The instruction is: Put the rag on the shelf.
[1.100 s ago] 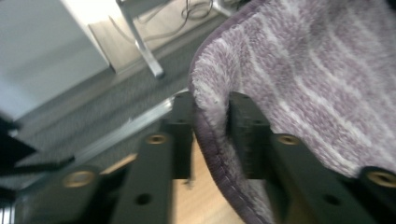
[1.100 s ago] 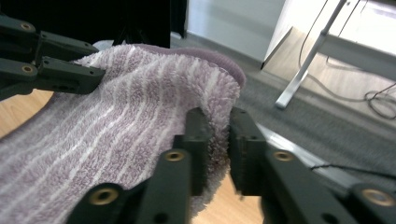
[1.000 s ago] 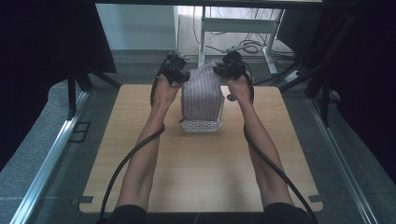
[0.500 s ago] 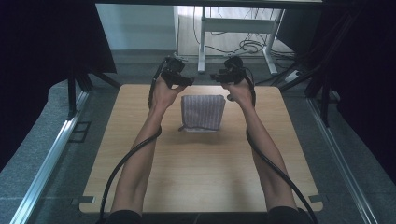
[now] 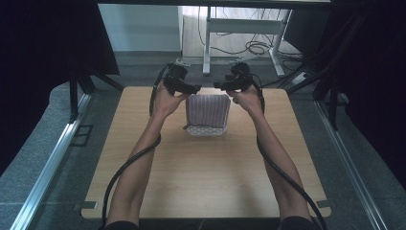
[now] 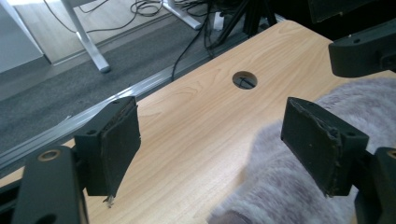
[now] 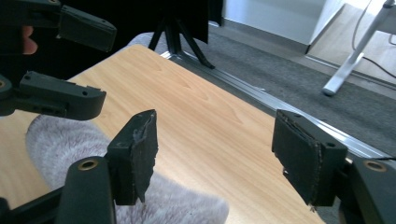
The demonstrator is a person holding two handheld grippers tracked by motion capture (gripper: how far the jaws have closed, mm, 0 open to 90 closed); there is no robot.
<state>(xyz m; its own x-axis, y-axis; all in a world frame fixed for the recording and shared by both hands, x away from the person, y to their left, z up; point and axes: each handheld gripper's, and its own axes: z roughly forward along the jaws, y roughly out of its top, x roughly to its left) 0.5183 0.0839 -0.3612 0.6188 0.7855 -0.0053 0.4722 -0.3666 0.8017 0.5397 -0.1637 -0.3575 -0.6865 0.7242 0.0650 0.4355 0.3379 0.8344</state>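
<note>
A folded lilac-grey fluffy towel (image 5: 208, 112) lies flat on the far half of the wooden table (image 5: 201, 182). My left gripper (image 5: 193, 89) hovers at the towel's far left corner and my right gripper (image 5: 220, 86) at its far right corner. In the left gripper view the left gripper (image 6: 215, 144) stands open over bare wood, with the towel (image 6: 280, 186) under its right pad. In the right gripper view the right gripper (image 7: 219, 154) is open too, the towel (image 7: 60, 140) lies low at the left, and the left gripper (image 7: 60, 60) shows beyond.
A round cable hole (image 6: 244, 80) sits near the table's far edge. Behind the table are white desk legs (image 5: 207, 43) and loose cables (image 5: 253, 48) on the floor. Black curtains and tripod legs (image 5: 330, 91) flank both sides. Metal rails (image 5: 48, 167) run along the table.
A second ago both grippers held the towel raised in a peak. It then came down folded flat, and both grippers have let go and opened at its far corners.
</note>
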